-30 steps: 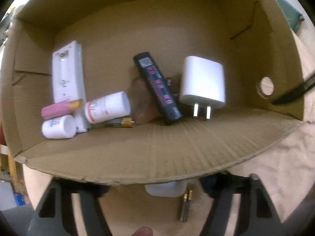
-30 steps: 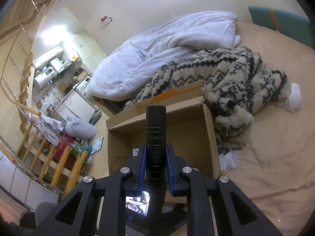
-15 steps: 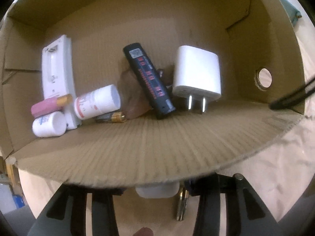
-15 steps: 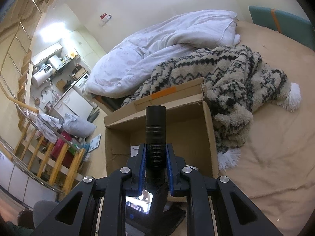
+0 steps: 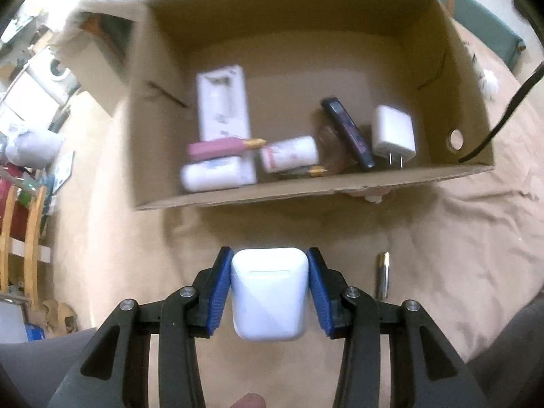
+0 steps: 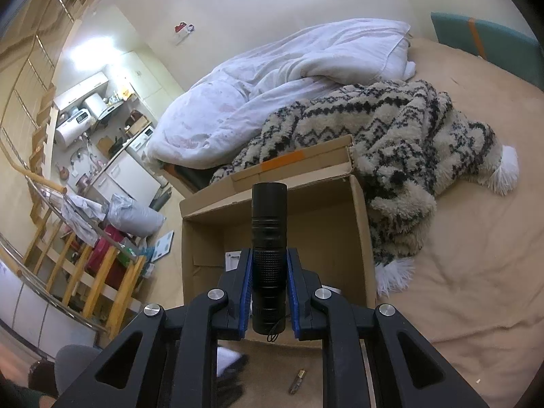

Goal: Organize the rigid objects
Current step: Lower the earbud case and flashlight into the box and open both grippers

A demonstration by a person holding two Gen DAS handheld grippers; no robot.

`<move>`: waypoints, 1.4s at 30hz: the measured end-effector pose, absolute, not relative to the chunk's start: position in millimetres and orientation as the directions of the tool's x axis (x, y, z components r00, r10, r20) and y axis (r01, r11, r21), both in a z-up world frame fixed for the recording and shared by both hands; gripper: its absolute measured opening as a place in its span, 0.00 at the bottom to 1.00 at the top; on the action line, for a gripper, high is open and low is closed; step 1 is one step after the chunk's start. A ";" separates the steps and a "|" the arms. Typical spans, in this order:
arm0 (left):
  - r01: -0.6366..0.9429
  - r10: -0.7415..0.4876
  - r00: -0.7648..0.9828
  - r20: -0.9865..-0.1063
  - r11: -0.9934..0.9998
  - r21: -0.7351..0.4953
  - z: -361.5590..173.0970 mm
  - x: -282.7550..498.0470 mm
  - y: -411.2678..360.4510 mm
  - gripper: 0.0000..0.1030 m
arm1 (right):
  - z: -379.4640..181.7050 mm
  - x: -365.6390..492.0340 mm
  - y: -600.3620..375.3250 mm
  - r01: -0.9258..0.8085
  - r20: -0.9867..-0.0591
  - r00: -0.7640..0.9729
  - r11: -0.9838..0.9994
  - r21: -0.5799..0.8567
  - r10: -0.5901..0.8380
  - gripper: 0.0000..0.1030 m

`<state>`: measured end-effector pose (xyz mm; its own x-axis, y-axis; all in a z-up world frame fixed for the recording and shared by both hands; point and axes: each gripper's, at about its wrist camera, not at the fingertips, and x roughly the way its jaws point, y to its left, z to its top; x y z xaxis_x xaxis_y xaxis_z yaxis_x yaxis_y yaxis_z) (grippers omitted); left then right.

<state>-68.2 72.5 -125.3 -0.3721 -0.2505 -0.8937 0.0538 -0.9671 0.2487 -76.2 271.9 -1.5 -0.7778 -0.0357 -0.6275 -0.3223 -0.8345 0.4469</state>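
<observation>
Left gripper (image 5: pixel 270 289) is clamped on a glossy white rounded earbud case (image 5: pixel 268 297); right gripper (image 6: pixel 269 292) pinches a black knurled cylindrical flashlight (image 6: pixel 268 255), brown cardboard box (image 5: pixel 469 108) just ahead.

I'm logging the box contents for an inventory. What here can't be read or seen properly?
- Left wrist view: motion blur smears the labels on the white bottles in the cardboard box.
- Right wrist view: the flashlight and the right gripper hide the box's contents.

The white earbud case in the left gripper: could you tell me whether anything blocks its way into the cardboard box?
Only the brown cardboard box's near wall stands between it and the white earbud case held in the left gripper; the box is open-topped.
</observation>
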 end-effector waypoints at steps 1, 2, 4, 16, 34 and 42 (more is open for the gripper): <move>0.057 -0.251 -0.390 -0.886 -0.967 0.249 -115.0 -64.1 68.3 0.39 | -1.2 -76.2 270.9 -0.322 -0.628 -0.777 -0.835 0.446 -0.036 0.19; 0.059 -0.250 -0.405 -0.879 -0.967 0.248 -106.8 -59.5 64.7 0.39 | -1.1 -76.0 270.1 -0.322 -0.629 -0.777 -0.836 0.444 -0.035 0.19; 0.076 -0.249 -0.445 -0.860 -0.968 0.241 -86.1 -54.6 57.1 0.39 | -0.4 -75.8 268.4 -0.320 -0.628 -0.777 -0.837 0.443 -0.036 0.19; 0.138 -0.241 -0.627 -0.741 -0.970 0.198 12.2 -51.2 58.4 0.39 | 27.6 -99.1 265.1 -0.291 -0.593 -0.804 -0.850 0.440 -0.031 0.19; 0.083 -0.254 -0.515 -0.819 -0.965 0.247 -83.4 -149.9 63.8 0.39 | -80.2 -172.3 278.7 -0.439 -0.823 -0.565 -0.823 0.360 -0.059 0.19; 0.049 -0.262 -0.481 -0.837 -0.961 0.273 -112.2 -158.1 67.0 0.36 | -117.9 -178.1 281.5 -0.503 -0.883 -0.456 -0.787 0.358 -0.110 0.19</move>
